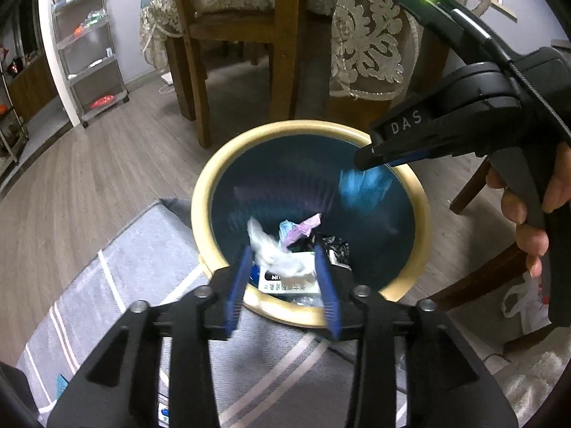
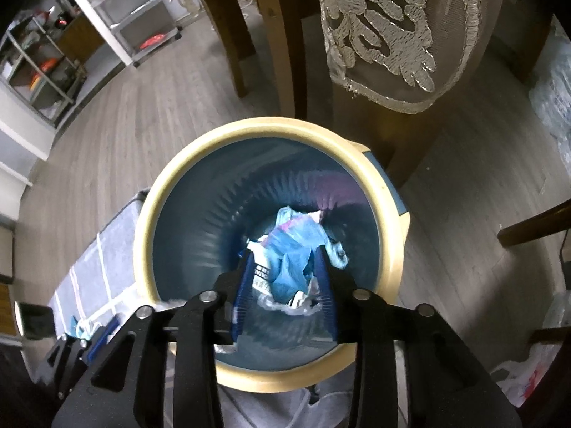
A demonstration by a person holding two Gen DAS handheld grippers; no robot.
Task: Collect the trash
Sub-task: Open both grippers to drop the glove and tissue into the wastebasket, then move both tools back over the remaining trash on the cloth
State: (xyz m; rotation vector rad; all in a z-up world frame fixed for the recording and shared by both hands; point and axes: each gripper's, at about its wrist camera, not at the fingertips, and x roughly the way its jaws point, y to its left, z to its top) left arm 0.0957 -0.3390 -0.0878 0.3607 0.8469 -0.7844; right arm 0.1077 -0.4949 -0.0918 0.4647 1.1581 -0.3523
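Note:
A round trash bin with a cream rim (image 1: 200,214) (image 2: 142,235) and dark blue inside stands on the floor. Trash lies at its bottom: a white plastic wrapper (image 1: 271,249), a purple wrapper (image 1: 303,228), a white printed box (image 1: 285,283). A crumpled blue piece (image 2: 289,249) is falling into the bin, blurred in the left wrist view (image 1: 360,187). My left gripper (image 1: 283,249) is open and empty over the bin's near rim. My right gripper (image 2: 283,253) is open above the bin; the blue piece shows between its fingers. The right gripper's body (image 1: 464,114) shows at right.
A grey striped rug (image 1: 107,303) lies under and left of the bin. Wooden chair legs (image 1: 192,82) and a lace tablecloth (image 1: 367,35) stand behind it. A wheeled shelf rack (image 1: 89,46) is at far left. A white plastic bag (image 1: 528,299) lies at right.

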